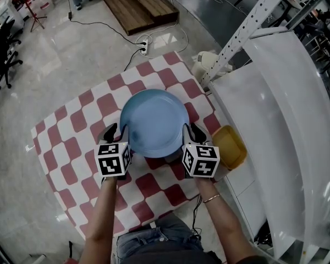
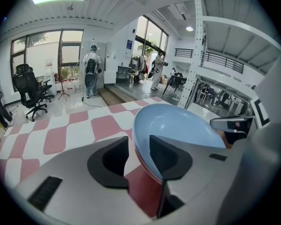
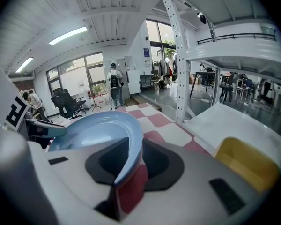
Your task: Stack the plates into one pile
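A blue plate (image 1: 154, 122) lies on the red-and-white checked table (image 1: 71, 120), and a red rim (image 2: 139, 156) shows directly under it. My left gripper (image 1: 120, 132) stands at the plate's left edge. In the left gripper view its jaws (image 2: 138, 149) straddle the rim of the blue plate (image 2: 178, 125), the outer pad apart from it, so it is open. My right gripper (image 1: 188, 131) is at the plate's right edge. In the right gripper view the pads (image 3: 133, 156) sit tight on the rim of the blue plate (image 3: 98, 128). A yellow plate (image 1: 229, 146) lies to the right.
The yellow plate (image 3: 246, 168) rests on a white table (image 1: 253, 109) that adjoins the checked one on the right. A perforated metal post (image 1: 247, 26) rises behind it. On the floor beyond are a power strip with cables (image 1: 144, 48) and a wooden platform (image 1: 137, 4).
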Tool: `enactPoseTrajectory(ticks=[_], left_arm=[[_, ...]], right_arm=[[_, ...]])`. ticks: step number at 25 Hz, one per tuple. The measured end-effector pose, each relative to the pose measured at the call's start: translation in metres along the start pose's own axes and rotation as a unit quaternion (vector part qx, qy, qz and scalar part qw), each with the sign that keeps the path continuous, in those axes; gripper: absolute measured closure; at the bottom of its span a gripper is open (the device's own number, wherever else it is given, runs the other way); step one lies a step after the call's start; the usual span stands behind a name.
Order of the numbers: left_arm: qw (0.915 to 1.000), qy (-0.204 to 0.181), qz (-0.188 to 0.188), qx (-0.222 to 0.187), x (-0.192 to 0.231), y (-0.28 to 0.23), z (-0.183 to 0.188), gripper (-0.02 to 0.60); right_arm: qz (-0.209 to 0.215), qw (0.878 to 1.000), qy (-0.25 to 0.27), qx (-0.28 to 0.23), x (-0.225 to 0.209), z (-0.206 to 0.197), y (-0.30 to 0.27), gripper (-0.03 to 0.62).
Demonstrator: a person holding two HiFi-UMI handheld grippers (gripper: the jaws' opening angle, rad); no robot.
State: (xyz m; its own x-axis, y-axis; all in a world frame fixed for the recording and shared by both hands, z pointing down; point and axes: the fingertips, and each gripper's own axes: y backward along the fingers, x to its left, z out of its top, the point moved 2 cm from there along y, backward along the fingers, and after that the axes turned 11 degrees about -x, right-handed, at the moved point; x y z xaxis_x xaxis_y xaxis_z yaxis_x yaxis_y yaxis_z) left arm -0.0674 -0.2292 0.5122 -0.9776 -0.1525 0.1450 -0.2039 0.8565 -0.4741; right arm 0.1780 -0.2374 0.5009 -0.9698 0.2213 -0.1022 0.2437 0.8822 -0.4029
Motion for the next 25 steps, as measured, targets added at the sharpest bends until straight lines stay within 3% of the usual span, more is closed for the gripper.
enactPoseTrajectory(ticks=[14,25], left_arm=[[0.9994,0.012,-0.020,-0.026,-0.001,0.021,0.010,0.476],[0.9980,0.022,-0.019,-0.056,-0.003,0.053,0.017,0.545]], right_arm=[[0.020,1.000,0.008,-0.017,0.025,0.008,0.015,0.500],[0.026,0.999,0.010,-0.045,0.041,0.015,0.044,0.560]])
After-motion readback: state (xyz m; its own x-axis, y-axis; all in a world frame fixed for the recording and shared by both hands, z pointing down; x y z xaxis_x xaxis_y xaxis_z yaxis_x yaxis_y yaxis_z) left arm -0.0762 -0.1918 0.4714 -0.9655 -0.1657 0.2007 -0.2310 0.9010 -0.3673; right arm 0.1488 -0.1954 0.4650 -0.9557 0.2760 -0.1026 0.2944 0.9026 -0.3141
